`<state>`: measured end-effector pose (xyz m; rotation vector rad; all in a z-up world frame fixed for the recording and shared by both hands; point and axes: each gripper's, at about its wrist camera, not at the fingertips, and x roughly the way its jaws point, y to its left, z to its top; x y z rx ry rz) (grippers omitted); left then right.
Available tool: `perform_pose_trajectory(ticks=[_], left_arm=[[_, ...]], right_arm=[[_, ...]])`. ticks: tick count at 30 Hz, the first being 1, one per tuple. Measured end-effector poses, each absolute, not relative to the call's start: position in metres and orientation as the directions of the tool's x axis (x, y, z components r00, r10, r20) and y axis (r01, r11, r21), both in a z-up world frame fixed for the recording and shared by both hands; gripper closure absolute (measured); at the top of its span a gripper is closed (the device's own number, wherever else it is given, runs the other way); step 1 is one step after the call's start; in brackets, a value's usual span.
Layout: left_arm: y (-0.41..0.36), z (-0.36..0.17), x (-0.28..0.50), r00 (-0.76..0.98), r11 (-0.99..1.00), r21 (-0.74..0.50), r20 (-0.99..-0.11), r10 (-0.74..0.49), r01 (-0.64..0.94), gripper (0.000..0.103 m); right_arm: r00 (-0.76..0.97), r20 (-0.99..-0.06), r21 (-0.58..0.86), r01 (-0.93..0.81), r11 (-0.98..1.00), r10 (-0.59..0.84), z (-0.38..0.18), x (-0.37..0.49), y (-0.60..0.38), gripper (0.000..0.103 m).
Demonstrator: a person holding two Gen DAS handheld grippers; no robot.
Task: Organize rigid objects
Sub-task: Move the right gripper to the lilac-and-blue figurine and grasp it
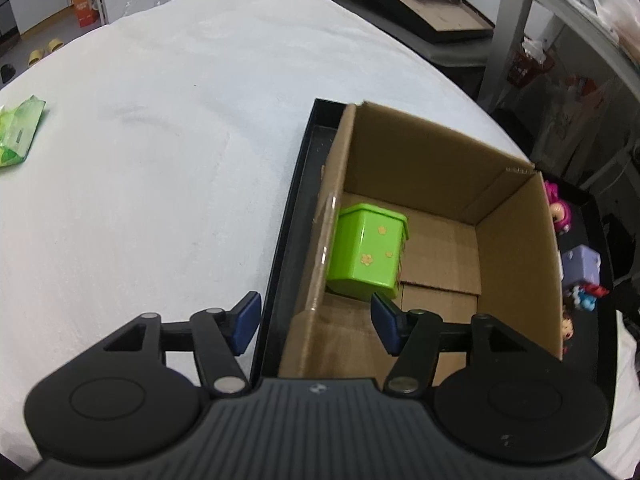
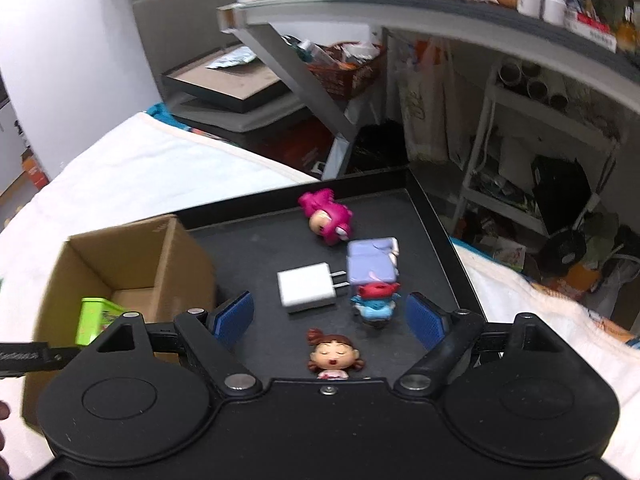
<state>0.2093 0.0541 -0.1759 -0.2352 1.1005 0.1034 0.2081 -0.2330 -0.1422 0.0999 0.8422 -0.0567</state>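
Left gripper (image 1: 314, 322): I held its jaws apart, empty.
Green tin (image 1: 366, 256): flower-printed, lay tilted inside the cardboard box (image 1: 516, 248), just ahead of my right finger.
Right gripper (image 2: 330, 320): spread wide, empty; white charger (image 2: 308, 286) just ahead.

One black tray (image 2: 434, 216) holds one cardboard box (image 2: 176, 264). Inside the box there is one green tin (image 1: 366, 254). On the tray lie four small toy figures: one pink (image 2: 328, 218), one lilac block-shaped (image 2: 372, 262), one red and blue (image 2: 376, 302), and one with brown hair (image 2: 334, 354). There is one white charger plug (image 2: 308, 286). One green packet (image 1: 18, 132) lies on the white bench (image 1: 160, 140).
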Motion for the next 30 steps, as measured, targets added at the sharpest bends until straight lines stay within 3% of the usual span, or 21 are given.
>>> perform_pose_trajectory(ticks=[21, 25, 27, 28, 30], left_arm=[[0.010, -0.174, 0.226, 0.412, 0.980, 0.043, -0.903, 0.122, -0.196, 0.043], [0.000, -0.172, 0.232, 0.409, 0.982, 0.082, -0.900, 0.147, -0.172, 0.043], [0.000, -0.171, 0.232, 0.411, 0.978, 0.098, -0.896, 0.166, -0.183, 0.043], [0.000, -0.172, 0.232, 0.406, 0.976, 0.103, -0.897, 0.174, -0.191, 0.043], [0.000, -0.173, 0.233, 0.392, 0.977, 0.102, -0.904, 0.171, -0.190, 0.042]], right_arm=[[0.649, -0.760, 0.139, 0.126, 0.982, 0.025, -0.205, 0.251, -0.271, 0.022], [0.657, -0.752, 0.170, 0.105, 0.980, 0.060, -0.207, 0.254, -0.276, 0.032], [0.663, -0.747, 0.176, 0.112, 0.978, 0.059, -0.208, 0.255, -0.280, 0.044], [0.657, -0.751, 0.189, 0.113, 0.975, 0.069, -0.210, 0.256, -0.283, 0.056], [0.646, -0.759, 0.203, 0.114, 0.973, 0.083, -0.212, 0.256, -0.285, 0.060]])
